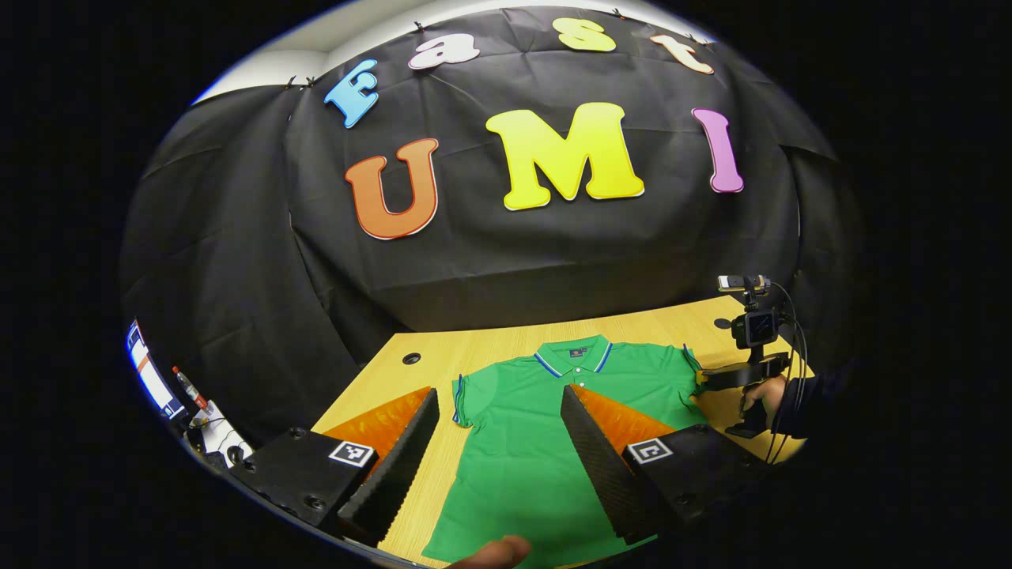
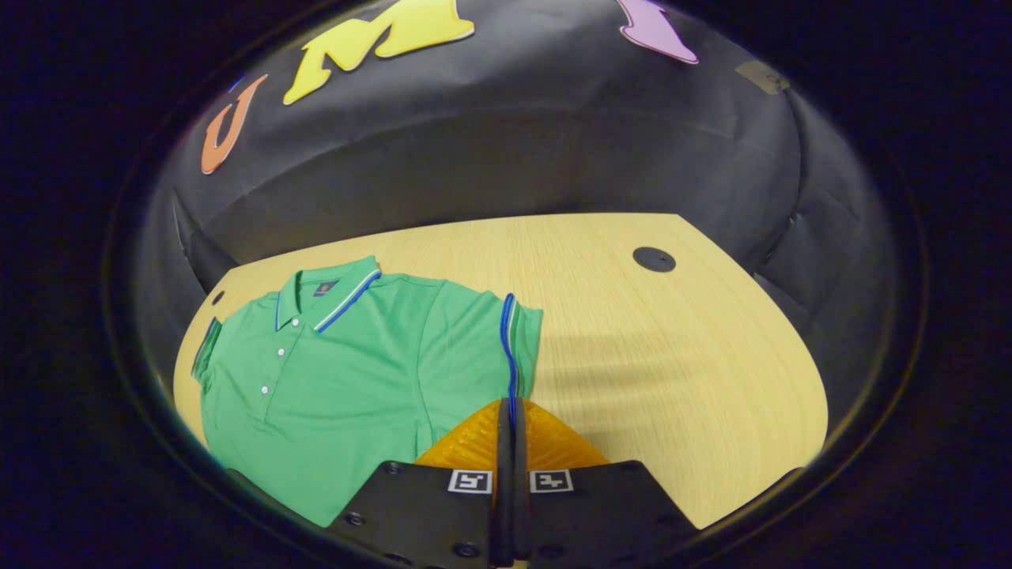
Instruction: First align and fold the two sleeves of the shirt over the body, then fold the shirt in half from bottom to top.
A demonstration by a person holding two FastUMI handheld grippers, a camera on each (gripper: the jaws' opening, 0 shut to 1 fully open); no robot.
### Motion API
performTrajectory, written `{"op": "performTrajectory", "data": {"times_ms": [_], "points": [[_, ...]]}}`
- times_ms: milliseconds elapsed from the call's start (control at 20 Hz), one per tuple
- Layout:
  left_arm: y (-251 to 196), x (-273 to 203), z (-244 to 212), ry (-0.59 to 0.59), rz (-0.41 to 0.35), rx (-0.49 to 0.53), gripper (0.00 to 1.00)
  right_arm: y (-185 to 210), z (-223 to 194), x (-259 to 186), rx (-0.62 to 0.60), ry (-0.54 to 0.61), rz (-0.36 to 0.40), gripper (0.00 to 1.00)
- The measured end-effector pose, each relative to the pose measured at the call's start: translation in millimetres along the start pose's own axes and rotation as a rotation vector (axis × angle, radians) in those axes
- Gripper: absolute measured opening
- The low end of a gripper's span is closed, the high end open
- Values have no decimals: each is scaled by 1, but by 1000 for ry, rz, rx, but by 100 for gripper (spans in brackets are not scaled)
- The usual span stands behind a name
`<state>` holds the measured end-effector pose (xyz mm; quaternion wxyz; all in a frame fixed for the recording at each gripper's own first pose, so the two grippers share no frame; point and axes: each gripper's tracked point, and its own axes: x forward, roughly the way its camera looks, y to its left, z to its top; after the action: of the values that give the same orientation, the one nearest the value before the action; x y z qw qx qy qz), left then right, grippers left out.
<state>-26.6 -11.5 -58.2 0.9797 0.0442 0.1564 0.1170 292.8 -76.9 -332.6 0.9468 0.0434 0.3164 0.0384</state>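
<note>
1 gripper, the right gripper (image 2: 507,411), pinches the shirt's (image 2: 348,371) sleeve hem.

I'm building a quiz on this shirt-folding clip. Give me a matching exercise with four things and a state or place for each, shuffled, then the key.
Things:
1. left gripper
2. right gripper
3. green polo shirt
4. round black grommet

States or places:
A. lies flat on the wooden table, sleeves still spread out
B. fingers wide apart, above the shirt
C. set in the bare tabletop, away from the shirt
D. fingers closed together at the striped sleeve cuff

Pairs: 1-B, 2-D, 3-A, 4-C
</note>
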Motion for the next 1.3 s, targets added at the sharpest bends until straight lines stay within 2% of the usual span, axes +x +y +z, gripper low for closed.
{"op": "performTrajectory", "data": {"times_ms": [50,200,400,600,650,750,1050,1250,1300], "points": [[-1,0,0,0,-2,-2,100,2,5,-4,-18,-18,6,0],[-1,0,1,1,-8,-9,100,11,23,-17,-126,-80,23,2],[0,-1,0,1,-1,-24,100,43,35,-31,-262,-146,75,2],[3,-2,-2,11,23,-45,100,85,31,-41,-359,-160,150,0],[5,-3,-3,12,31,-51,100,97,25,-42,-371,-150,171,3],[10,-8,-6,17,45,-62,100,115,16,-40,-388,-139,196,0],[26,-14,-13,36,86,-78,100,135,-14,-32,-407,-75,188,3],[35,-18,-19,57,99,-104,100,137,-12,-43,-346,-71,185,14],[36,-17,-19,56,97,-112,100,137,-11,-50,-334,-71,181,22]]}}
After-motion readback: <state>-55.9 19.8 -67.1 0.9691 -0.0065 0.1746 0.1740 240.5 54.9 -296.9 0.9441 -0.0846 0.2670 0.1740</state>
